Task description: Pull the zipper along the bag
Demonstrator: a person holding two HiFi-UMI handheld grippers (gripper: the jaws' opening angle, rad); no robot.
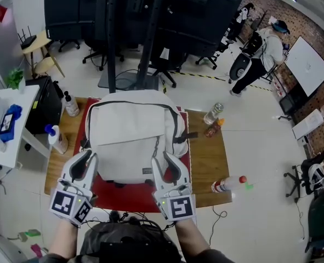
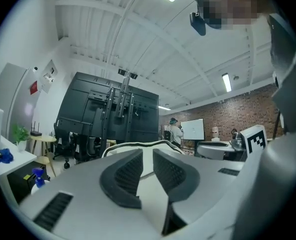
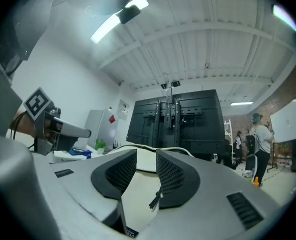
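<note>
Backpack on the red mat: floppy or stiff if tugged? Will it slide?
Probably floppy: the white backpack is soft fabric with a creased front. It lies flat and broad, so tipping seems unlikely. It may slide on the red mat.

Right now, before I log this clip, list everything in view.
backpack: one, off-white, lying on the mat
mat: one, red, on the table
table: one, wooden, centre
pump bottle: one, pale, table's far left corner
spray bottle: one, white with blue top, table's left edge
clear bottle: one, table's right edge
orange-capped bottle: one, brownish, beside the clear bottle
red-capped bottle: one, lying at table's near right corner
person: one, background right
left gripper: grey, jaws apart, nothing gripped
right gripper: grey, jaws apart, nothing gripped
</note>
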